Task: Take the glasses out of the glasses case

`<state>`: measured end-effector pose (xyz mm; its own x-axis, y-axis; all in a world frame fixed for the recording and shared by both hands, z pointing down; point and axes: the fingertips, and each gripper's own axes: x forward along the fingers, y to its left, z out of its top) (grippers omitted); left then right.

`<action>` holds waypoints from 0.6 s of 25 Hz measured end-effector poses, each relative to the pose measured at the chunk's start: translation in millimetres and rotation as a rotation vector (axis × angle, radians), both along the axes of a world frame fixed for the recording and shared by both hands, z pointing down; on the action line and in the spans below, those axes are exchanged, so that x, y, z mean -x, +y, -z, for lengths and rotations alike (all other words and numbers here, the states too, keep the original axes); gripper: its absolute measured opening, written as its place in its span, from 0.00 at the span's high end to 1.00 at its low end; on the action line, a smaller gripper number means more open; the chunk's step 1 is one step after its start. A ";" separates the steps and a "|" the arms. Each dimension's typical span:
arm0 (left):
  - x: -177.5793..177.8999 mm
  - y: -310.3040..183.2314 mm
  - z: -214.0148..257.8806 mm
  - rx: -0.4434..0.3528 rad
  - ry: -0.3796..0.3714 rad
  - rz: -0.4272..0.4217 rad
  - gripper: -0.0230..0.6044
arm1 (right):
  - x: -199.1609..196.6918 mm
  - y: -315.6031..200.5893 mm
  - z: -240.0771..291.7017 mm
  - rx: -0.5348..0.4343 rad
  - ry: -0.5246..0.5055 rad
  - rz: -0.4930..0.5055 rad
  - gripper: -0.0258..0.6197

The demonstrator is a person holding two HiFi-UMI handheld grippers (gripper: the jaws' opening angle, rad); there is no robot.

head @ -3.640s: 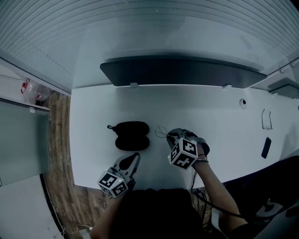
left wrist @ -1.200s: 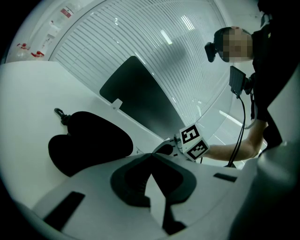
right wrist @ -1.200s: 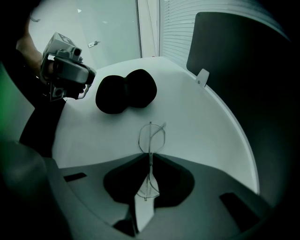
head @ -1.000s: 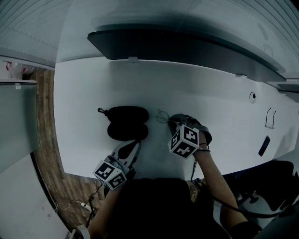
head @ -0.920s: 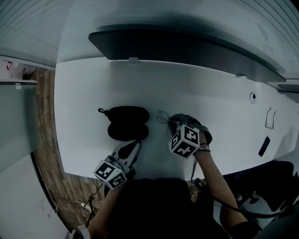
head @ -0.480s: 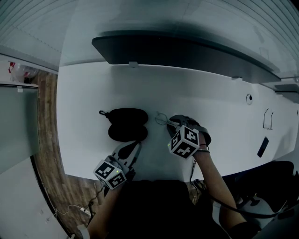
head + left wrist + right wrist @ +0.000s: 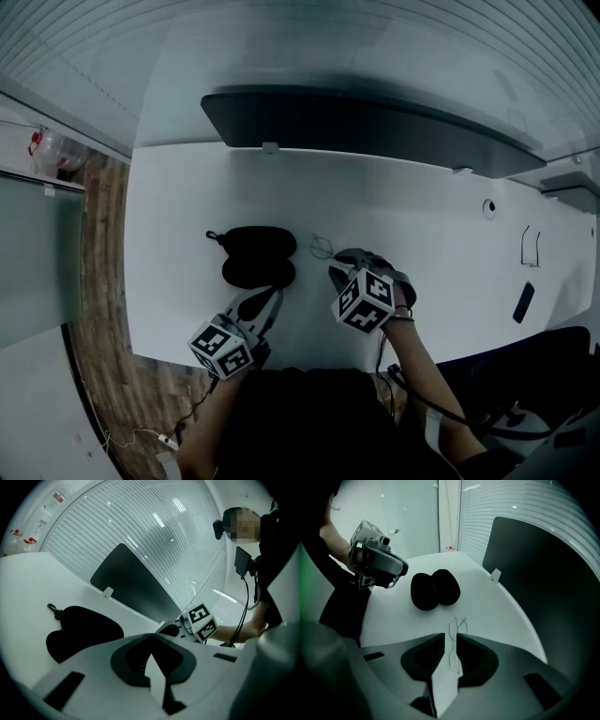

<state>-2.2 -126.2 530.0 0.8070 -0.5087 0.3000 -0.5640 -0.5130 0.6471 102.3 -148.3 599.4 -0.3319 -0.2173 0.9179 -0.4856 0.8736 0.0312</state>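
Black glasses case point(image 7: 258, 255) lies open on white table point(image 7: 422, 216). Right gripper point(image 7: 337, 266) clamps wire-frame glasses point(image 7: 452, 652), outside the case. Left gripper point(image 7: 273, 294): jaws together, empty.

My glasses case point(image 7: 261, 244) was black, the glasses point(image 7: 322, 247) dark-wired, the table point(image 7: 422, 225) white. My left tool point(image 7: 269, 297) and right tool point(image 7: 336, 273) bore black-and-white square markers.

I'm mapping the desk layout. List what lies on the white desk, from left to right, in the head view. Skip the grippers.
glasses case → glasses → round hole in the desk → thin dark object near the desk's right edge
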 end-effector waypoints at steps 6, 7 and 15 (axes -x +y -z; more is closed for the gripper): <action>-3.9 2.0 6.0 -0.025 -0.005 -0.015 0.95 | 6.8 8.9 14.8 -0.030 -0.023 -0.004 0.83; -4.5 2.8 6.9 -0.028 -0.009 -0.019 0.95 | 7.8 9.7 17.7 -0.036 -0.031 -0.008 0.83; -8.6 10.6 24.9 -0.061 0.013 -0.013 0.95 | 18.1 21.8 40.6 -0.079 -0.104 -0.043 0.83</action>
